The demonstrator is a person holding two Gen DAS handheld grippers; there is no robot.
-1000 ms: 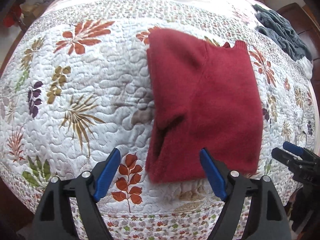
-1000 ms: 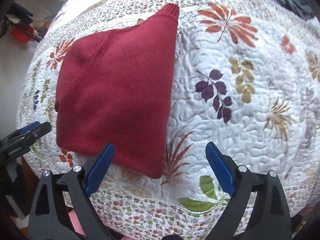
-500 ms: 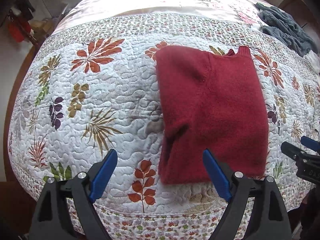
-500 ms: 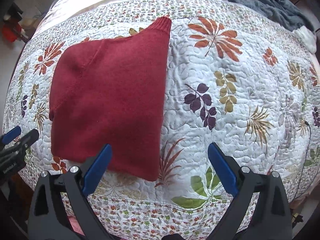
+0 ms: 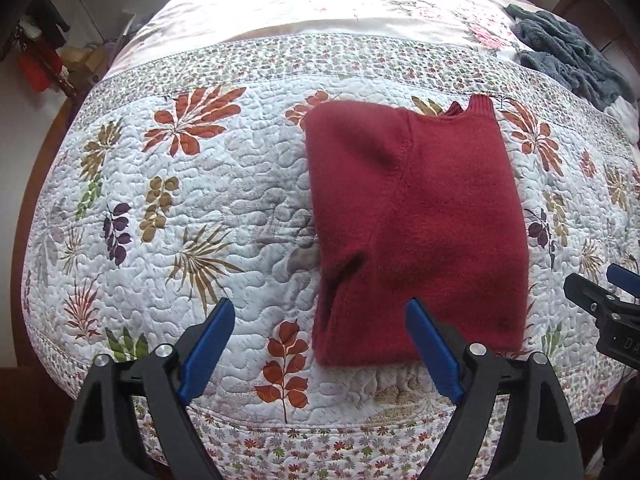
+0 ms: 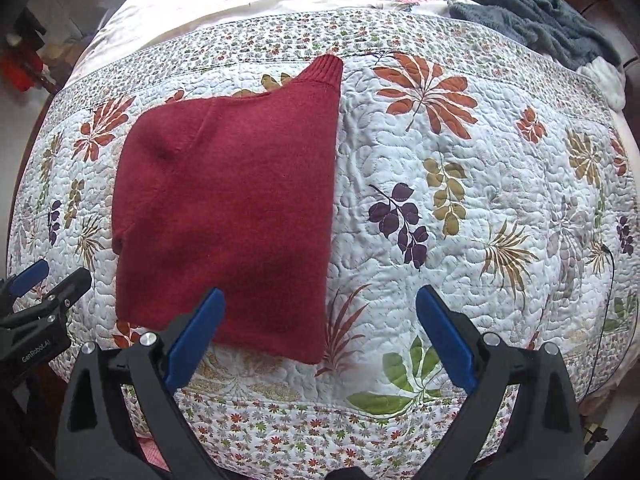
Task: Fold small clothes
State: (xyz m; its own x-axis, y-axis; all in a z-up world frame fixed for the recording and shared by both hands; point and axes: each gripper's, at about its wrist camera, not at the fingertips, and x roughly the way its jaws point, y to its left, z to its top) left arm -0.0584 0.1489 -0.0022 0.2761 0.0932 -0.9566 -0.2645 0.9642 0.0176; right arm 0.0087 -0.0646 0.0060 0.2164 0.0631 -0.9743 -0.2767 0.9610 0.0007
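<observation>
A dark red knit sweater (image 5: 420, 232) lies folded lengthwise on the leaf-patterned quilt (image 5: 192, 208), its ribbed collar at the far end. My left gripper (image 5: 320, 324) hangs open above the near bed edge, its right finger over the sweater's near left corner, holding nothing. In the right wrist view the sweater (image 6: 232, 216) sits left of centre. My right gripper (image 6: 320, 312) is open over the sweater's near right corner, and nothing is held. Each gripper shows at the other view's edge: the right gripper (image 5: 612, 300), the left gripper (image 6: 36, 300).
A grey fleece garment (image 5: 568, 56) and something white lie at the bed's far right corner; the grey fleece (image 6: 532, 12) shows again. A pale flowered sheet (image 5: 340, 4) covers the far half. Red items and clutter (image 5: 36, 60) stand off the bed's left side.
Both grippers have pulled back and up from the bed, so more of the quilt and far sheet shows. The sweater lies as before. Both stay open.
</observation>
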